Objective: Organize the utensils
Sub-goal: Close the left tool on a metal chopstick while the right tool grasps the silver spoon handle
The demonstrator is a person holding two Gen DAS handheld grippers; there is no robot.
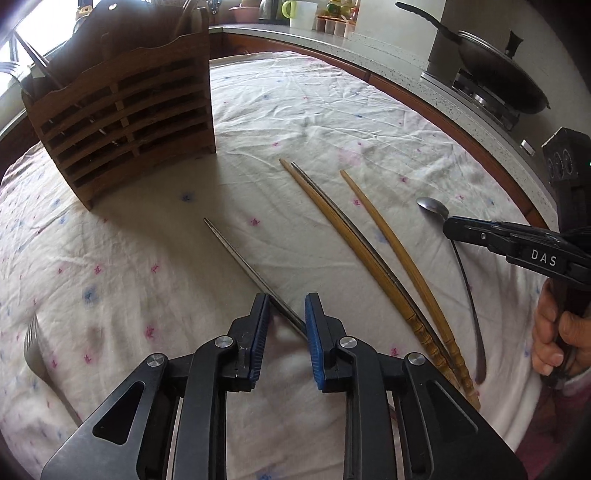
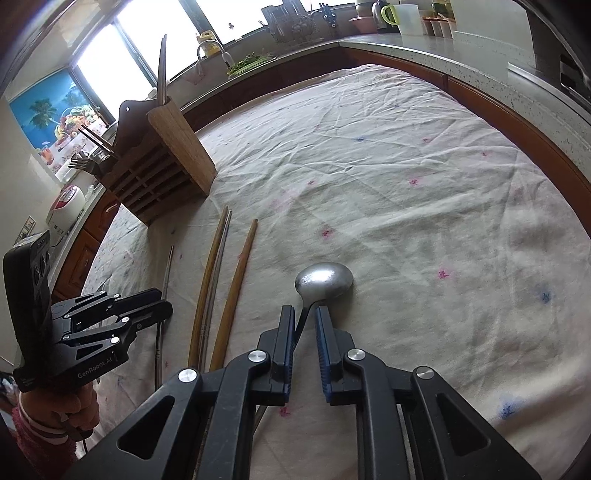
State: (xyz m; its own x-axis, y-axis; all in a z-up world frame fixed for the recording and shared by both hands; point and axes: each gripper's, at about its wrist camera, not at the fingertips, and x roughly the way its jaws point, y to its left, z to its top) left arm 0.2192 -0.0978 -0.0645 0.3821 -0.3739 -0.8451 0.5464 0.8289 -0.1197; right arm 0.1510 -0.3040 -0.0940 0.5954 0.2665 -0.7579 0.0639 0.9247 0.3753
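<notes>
My left gripper [image 1: 287, 300] is open, its jaws on either side of a metal chopstick [image 1: 236, 254] that lies on the cloth. My right gripper [image 2: 305, 314] is open around the neck of a metal spoon [image 2: 325, 278], which lies on the cloth; it also shows in the left wrist view [image 1: 432, 206]. Two bamboo chopsticks [image 1: 388, 243] and a second metal chopstick [image 1: 347, 221] lie between the grippers. A wooden slatted utensil holder [image 1: 122, 110] stands at the far left with utensils in it. A fork [image 1: 33, 350] lies at the left edge.
The table carries a wrinkled white floral cloth [image 1: 314, 110]. A counter [image 1: 424, 66] runs behind it, with a wok [image 1: 498, 62] on a stove, a jug [image 2: 406, 18] and cups. A rice cooker [image 2: 66, 210] stands on the left counter.
</notes>
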